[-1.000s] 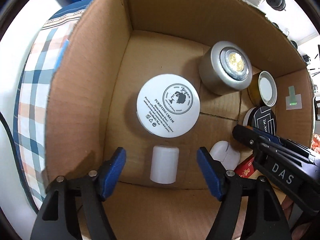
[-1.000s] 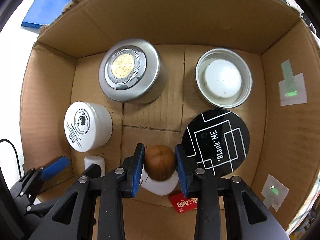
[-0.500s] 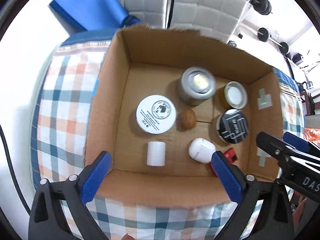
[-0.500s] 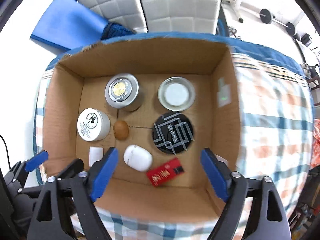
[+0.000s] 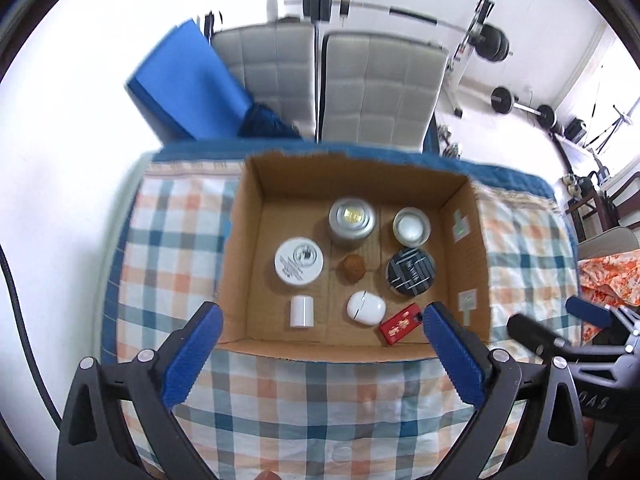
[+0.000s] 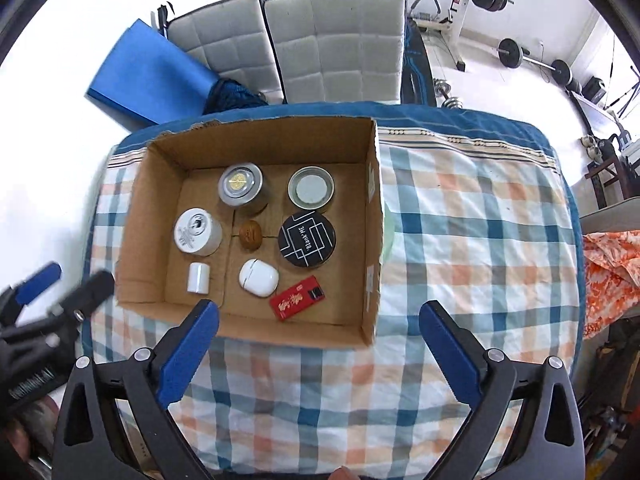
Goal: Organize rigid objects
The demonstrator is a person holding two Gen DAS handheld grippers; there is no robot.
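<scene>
An open cardboard box [image 5: 240, 248] [image 6: 372, 240] stands on the checked tablecloth. Inside lie a white cream jar [image 5: 299, 261] [image 6: 197, 232], a silver puck light [image 5: 352, 221] [image 6: 241, 188], a glass jar with a white lid [image 5: 411, 227] [image 6: 311, 192], a black round tin [image 5: 411, 275] [image 6: 307, 239], a brown walnut-like ball [image 5: 353, 267] [image 6: 251, 234], a white earbud case [image 5: 365, 308] [image 6: 258, 278], a small white cylinder [image 5: 302, 311] [image 6: 198, 277] and a red packet [image 5: 401, 323] [image 6: 298, 302]. My left gripper [image 5: 320, 352] and right gripper [image 6: 320, 344] are open, empty, high above the box's near edge.
The checked tablecloth [image 6: 460, 240] covers the table around the box. A grey padded chair [image 6: 332, 40] and a blue mat [image 6: 148, 76] stand behind. Barbells [image 5: 404, 12] line the far wall. Orange cloth [image 6: 608, 272] lies at the right.
The right gripper opened and left the brown ball in the box. Both grippers rose up and back out of the box, and both opened wider.
</scene>
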